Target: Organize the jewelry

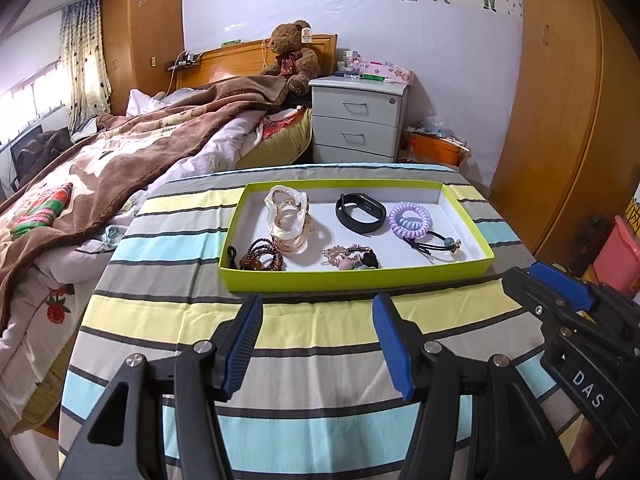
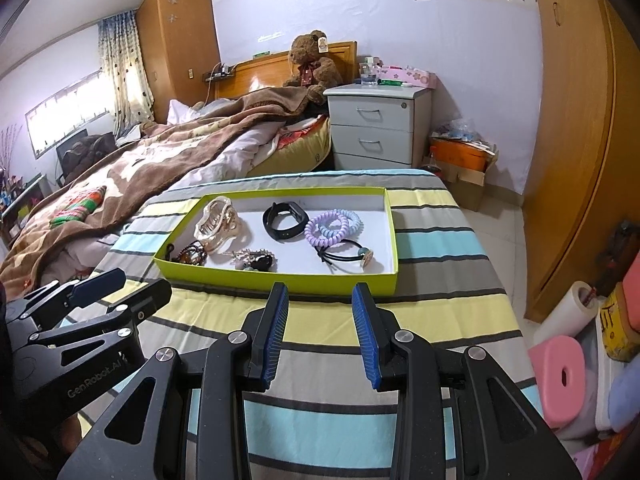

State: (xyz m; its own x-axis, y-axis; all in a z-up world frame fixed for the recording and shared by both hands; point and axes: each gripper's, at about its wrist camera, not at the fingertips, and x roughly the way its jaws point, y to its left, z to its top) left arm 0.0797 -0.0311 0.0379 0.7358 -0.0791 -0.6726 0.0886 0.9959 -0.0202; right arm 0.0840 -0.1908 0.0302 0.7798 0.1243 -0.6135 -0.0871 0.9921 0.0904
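Note:
A lime-green box point(image 1: 360, 278) point(image 2: 280, 280) with a white floor stands on the striped tablecloth. In it lie a clear hair claw point(image 1: 286, 216) point(image 2: 218, 222), a black wristband point(image 1: 360, 213) point(image 2: 284, 220), purple and blue coil hair ties point(image 1: 408, 218) point(image 2: 332, 226), a black elastic with a bead point(image 1: 438, 245) point(image 2: 352, 256), dark bead bracelets point(image 1: 262, 256) point(image 2: 190, 254) and a pink bead bracelet with small charms point(image 1: 352, 258) point(image 2: 254, 260). My left gripper point(image 1: 318, 344) point(image 2: 120, 288) is open and empty in front of the box. My right gripper point(image 2: 320, 336) point(image 1: 548, 284) is open and empty, also just short of it.
The table point(image 1: 280, 432) is covered by a striped cloth. A bed with a brown blanket point(image 1: 120, 160) lies to the left. A grey drawer unit point(image 1: 358, 120) stands behind the table. A wooden wardrobe point(image 2: 580, 120) is on the right, with pink stools point(image 2: 560, 380) below.

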